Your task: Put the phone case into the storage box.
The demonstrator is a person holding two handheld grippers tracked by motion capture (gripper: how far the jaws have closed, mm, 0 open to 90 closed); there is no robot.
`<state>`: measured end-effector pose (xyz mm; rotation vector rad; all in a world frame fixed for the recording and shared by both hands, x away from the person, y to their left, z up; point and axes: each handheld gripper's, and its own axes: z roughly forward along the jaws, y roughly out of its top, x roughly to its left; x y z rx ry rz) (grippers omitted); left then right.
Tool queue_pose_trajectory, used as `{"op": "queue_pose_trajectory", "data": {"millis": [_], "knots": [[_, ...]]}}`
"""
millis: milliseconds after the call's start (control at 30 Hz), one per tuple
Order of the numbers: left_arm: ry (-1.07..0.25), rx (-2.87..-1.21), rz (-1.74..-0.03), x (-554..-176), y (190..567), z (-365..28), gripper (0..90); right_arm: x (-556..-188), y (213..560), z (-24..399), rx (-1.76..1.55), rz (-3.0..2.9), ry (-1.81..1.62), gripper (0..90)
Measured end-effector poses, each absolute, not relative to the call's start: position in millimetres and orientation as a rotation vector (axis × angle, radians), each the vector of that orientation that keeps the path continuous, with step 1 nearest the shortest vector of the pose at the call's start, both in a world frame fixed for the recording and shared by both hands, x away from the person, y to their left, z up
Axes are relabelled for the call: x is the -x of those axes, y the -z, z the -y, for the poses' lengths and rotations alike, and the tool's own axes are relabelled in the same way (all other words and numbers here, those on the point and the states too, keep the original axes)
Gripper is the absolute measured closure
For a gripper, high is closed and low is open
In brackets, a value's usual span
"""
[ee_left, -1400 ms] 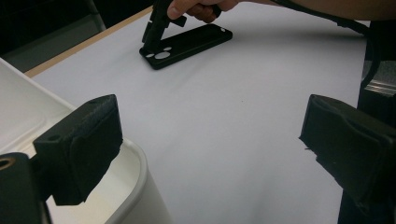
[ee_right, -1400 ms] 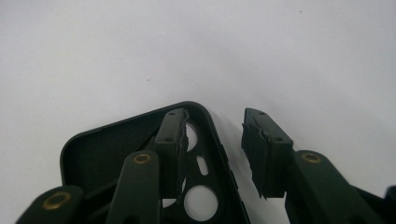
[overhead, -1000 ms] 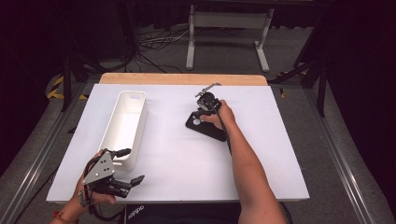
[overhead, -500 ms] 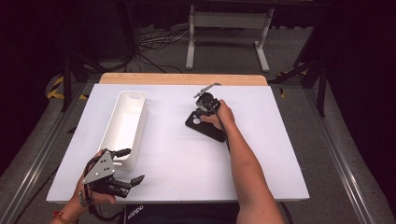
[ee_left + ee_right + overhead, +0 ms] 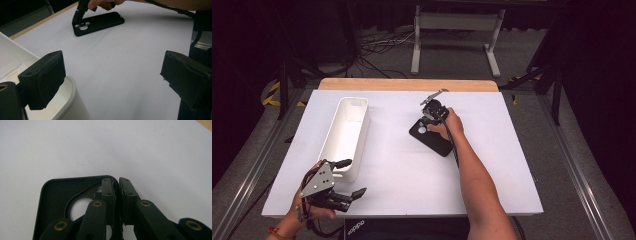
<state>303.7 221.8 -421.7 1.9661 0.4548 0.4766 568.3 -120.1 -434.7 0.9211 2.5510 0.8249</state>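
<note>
Right claw has just been closing; jaws now pinch the side wall of the black phone case at its camera-cutout corner, one pad inside, one outside. Case lies flat on the white table, centre-right, open side up. Looks like the far corner is not lifted, though the angle makes that hard to judge. Left claw rests at the near-left table edge, jaws wide, nothing between them, just beside the white bin.
</note>
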Motion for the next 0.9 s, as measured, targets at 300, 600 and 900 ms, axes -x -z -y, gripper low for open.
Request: {"op": "queue_pose_trajectory", "data": {"millis": [300,600,900], "knots": [[-0.475,-1.964,-0.454,-303,420,-221,6.6,-548,418,125,-0.908,-2.445,-0.919,83.9],[-0.467,-1.958,-0.452,-303,418,-220,6.7,-521,396,135,-0.866,-2.35,-1.038,84.3],[-0.46,-1.934,-0.466,-304,415,-221,6.7,-493,383,152,-0.852,-2.216,-1.158,84.6]]}}
